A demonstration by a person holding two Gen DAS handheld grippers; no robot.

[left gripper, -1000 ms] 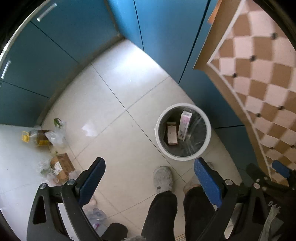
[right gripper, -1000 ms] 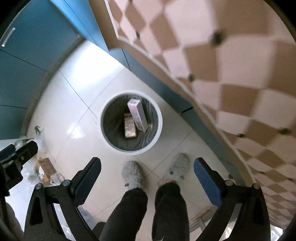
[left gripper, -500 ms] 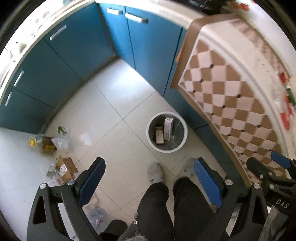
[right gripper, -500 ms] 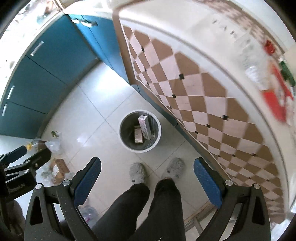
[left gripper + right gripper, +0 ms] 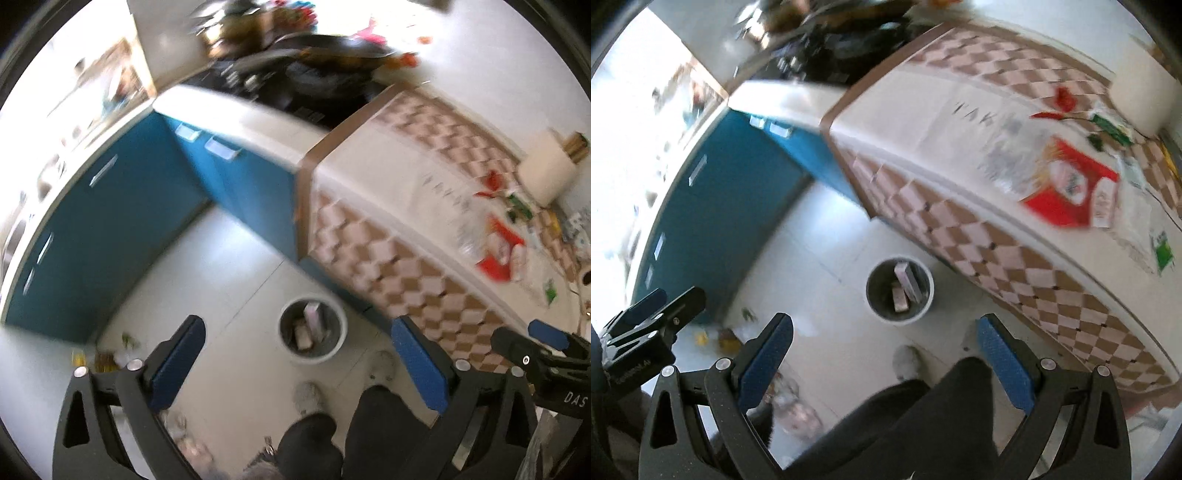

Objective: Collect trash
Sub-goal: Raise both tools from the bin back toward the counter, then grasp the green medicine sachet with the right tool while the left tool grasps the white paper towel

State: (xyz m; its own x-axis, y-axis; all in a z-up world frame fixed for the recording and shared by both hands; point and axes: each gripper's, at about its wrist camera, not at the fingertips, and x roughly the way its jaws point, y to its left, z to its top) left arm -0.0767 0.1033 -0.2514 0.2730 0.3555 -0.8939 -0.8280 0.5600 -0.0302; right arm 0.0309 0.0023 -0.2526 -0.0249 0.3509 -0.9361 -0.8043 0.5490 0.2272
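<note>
Both the left gripper (image 5: 295, 354) and right gripper (image 5: 882, 345) gape empty above the round white-rimmed bin (image 5: 899, 292), which stands just beside the checkered counter edge (image 5: 979, 218), open floor tiles (image 5: 812, 266) on its other side.

Round white trash bin (image 5: 313, 332) on the pale tiled floor, beside the checkered table.
Inside it, a pale box (image 5: 908, 281) leans upright over a smaller flat carton (image 5: 900, 300); more litter (image 5: 107, 360) lies scattered by the blue cabinets.

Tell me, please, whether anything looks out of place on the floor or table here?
Yes. Loose litter lies scattered on the floor by the blue cabinets, outside the bin, and wrappers, including a red packet, clutter the table.
</note>
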